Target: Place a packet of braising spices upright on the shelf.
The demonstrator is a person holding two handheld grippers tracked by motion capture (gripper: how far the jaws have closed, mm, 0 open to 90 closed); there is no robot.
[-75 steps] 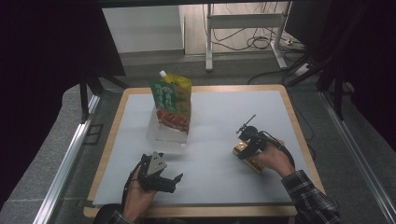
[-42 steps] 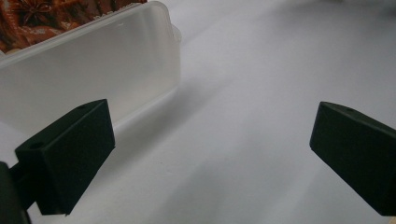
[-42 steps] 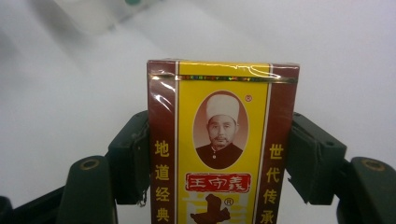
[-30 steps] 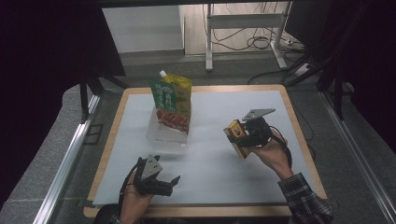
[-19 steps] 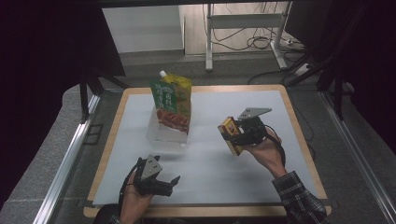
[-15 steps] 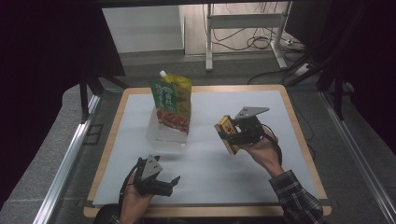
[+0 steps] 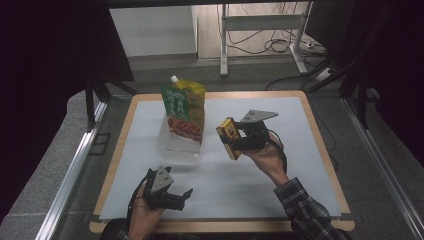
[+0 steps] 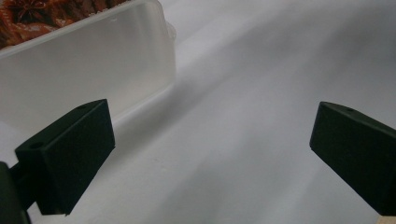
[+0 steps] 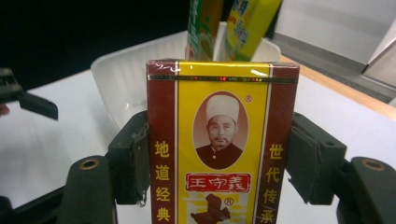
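Observation:
My right gripper (image 7: pixel 234 141) is shut on a yellow and dark red box (image 7: pixel 228 138) and holds it above the white mat, right of a clear plastic tub (image 7: pixel 180 145). In the right gripper view the box (image 9: pixel 222 140) stands upright between the jaws, with the tub (image 9: pixel 121 79) behind it. A green and yellow pouch (image 7: pixel 182 111) stands in the tub. Near the table's front edge my left gripper (image 7: pixel 186 196) rests open on the mat. The left gripper view shows its black pads (image 8: pixel 70 151) wide apart, the tub (image 8: pixel 84 70) ahead at upper left.
A wooden rim (image 7: pixel 320 145) frames the white mat (image 7: pixel 280 115). Metal rails run along both sides of the table. Beyond the far edge stand a desk frame (image 7: pixel 260 35) and loose cables on the floor.
My right gripper has lifted the box off the mat and carried it left towards the tub. The left gripper has stayed where it was.

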